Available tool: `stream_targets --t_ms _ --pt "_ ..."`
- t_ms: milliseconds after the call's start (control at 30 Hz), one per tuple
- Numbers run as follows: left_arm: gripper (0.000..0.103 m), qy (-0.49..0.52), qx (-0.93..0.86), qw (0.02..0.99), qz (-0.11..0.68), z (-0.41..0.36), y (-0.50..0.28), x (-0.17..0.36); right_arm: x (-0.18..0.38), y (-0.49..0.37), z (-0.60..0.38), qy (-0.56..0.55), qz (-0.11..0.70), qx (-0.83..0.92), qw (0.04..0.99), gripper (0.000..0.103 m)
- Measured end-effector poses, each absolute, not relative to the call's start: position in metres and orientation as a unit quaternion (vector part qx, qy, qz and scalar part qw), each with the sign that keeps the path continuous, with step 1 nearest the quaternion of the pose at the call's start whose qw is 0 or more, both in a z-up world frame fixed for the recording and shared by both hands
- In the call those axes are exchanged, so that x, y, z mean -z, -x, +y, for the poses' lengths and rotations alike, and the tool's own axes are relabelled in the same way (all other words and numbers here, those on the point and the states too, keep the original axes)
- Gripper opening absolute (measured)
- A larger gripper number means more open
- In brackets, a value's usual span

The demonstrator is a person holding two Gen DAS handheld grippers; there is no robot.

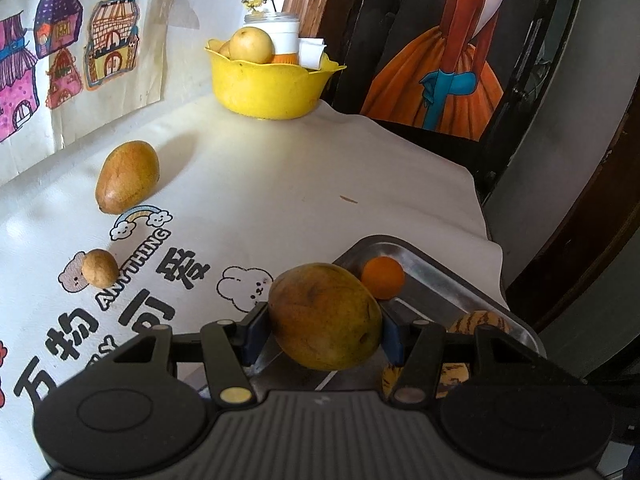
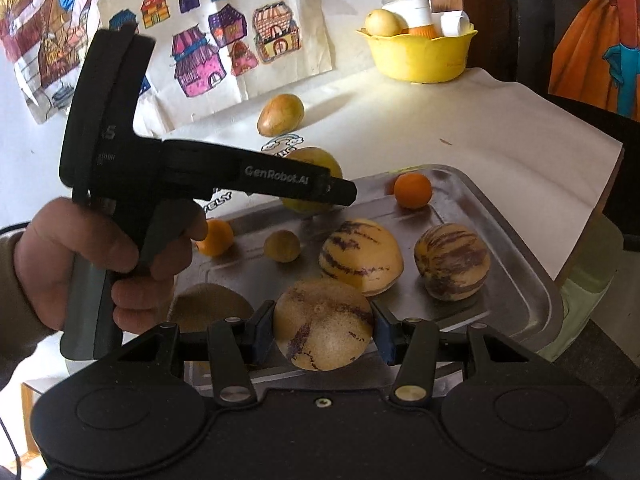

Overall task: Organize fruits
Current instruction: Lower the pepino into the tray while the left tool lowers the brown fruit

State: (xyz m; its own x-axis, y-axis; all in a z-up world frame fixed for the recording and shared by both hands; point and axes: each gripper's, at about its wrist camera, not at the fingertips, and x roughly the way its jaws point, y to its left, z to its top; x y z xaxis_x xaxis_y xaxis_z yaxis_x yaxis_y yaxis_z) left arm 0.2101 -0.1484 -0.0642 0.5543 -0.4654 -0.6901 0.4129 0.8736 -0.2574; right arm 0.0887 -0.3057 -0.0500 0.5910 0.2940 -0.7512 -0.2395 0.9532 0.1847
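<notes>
My left gripper [image 1: 324,332] is shut on a yellow-green mango [image 1: 324,316], held just over the near-left corner of the steel tray [image 1: 440,280]. In the right wrist view a hand [image 2: 108,256] holds that gripper [image 2: 332,192], which covers most of the mango [image 2: 314,158]. My right gripper [image 2: 323,336] is shut on a pale striped melon [image 2: 323,324] above the tray's [image 2: 500,300] front. On the tray lie two more striped melons [image 2: 362,256] [image 2: 452,262], an orange [image 2: 413,190] and a small brown fruit [image 2: 282,246].
A second mango [image 1: 127,176] and a small brown fruit [image 1: 100,268] lie on the white printed cloth. A yellow bowl [image 1: 272,84] with fruit and a jar stands at the back. Another orange [image 2: 216,236] and a kiwi [image 2: 210,308] sit at the tray's left side.
</notes>
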Motion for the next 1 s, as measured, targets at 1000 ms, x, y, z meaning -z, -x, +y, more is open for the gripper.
stream_targets --t_ms 1000 --pt "0.063 0.010 0.243 0.880 0.407 -0.153 -0.209 0.063 0.071 -0.096 -0.294 -0.015 0.440 -0.158 0.884 0.055"
